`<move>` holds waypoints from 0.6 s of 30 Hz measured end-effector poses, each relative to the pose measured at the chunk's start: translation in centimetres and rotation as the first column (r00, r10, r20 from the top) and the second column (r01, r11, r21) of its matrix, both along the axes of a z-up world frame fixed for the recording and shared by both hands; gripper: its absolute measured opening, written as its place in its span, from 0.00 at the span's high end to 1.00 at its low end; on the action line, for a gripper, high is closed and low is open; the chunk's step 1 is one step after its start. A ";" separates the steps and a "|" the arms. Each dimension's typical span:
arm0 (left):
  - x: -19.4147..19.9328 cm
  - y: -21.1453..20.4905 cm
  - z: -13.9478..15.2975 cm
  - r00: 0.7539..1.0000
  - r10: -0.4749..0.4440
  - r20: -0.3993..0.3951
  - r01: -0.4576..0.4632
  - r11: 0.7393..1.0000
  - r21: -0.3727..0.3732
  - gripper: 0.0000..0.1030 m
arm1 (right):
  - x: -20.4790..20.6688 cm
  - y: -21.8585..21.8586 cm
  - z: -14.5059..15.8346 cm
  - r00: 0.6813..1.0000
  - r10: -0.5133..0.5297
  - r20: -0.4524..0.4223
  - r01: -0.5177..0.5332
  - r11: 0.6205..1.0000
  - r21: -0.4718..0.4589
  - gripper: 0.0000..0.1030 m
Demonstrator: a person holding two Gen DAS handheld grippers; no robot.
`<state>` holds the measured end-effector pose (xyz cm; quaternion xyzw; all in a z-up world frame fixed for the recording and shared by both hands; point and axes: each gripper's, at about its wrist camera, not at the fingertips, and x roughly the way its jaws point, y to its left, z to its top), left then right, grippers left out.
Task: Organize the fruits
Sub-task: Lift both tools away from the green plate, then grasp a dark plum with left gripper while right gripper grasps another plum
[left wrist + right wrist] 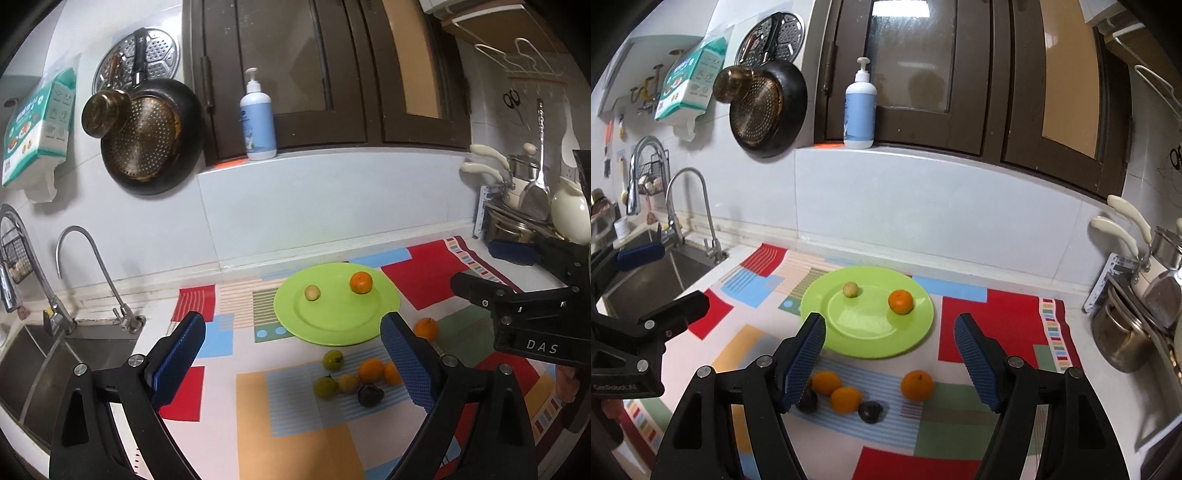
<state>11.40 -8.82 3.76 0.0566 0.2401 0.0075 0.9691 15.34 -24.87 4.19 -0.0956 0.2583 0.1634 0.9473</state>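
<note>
Left wrist view, from the left edge: a sink [40, 354] with two taps at lower left, a dark pan [151, 136] hanging on the wall above, then the left gripper [291, 354] at the bottom centre, jaws spread wide and holding nothing. Between its blue pads, on the patterned mat [306, 435], lies a loose cluster: two green fruits [333, 360], one small yellow fruit [348, 383], two oranges [370, 370] touching each other, and one dark purple fruit [370, 395]. A further orange [426, 328] sits apart, just beside the plate's right rim. The green plate [332, 325] in mid-frame carries two fruits, well apart: one pale yellow fruit [312, 293] left, one orange on the plate [361, 282] right. All are roundish, with no clear long axis. A soap bottle [257, 122] stands upright on the ledge above. The right gripper [472, 266] enters at the right edge, jaws partly open and empty, with pots [524, 206] behind it.
</note>
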 end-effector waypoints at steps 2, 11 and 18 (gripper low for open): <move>0.1 -0.4 -0.5 1.000 -0.012 -0.007 0.012 1.000 0.005 0.06 | 0.0 -0.3 -0.5 1.000 0.004 -0.008 -0.004 1.000 0.000 0.29; 0.5 -2.1 -3.2 0.995 -0.079 -0.052 0.081 0.996 0.033 0.12 | -0.1 -0.9 -2.5 0.999 0.048 -0.018 -0.049 0.997 -0.065 0.29; 1.3 -3.3 -5.4 0.986 -0.123 -0.114 0.130 0.990 0.056 0.20 | -0.1 -0.6 -4.5 0.993 0.110 -0.052 -0.115 0.987 -0.114 0.29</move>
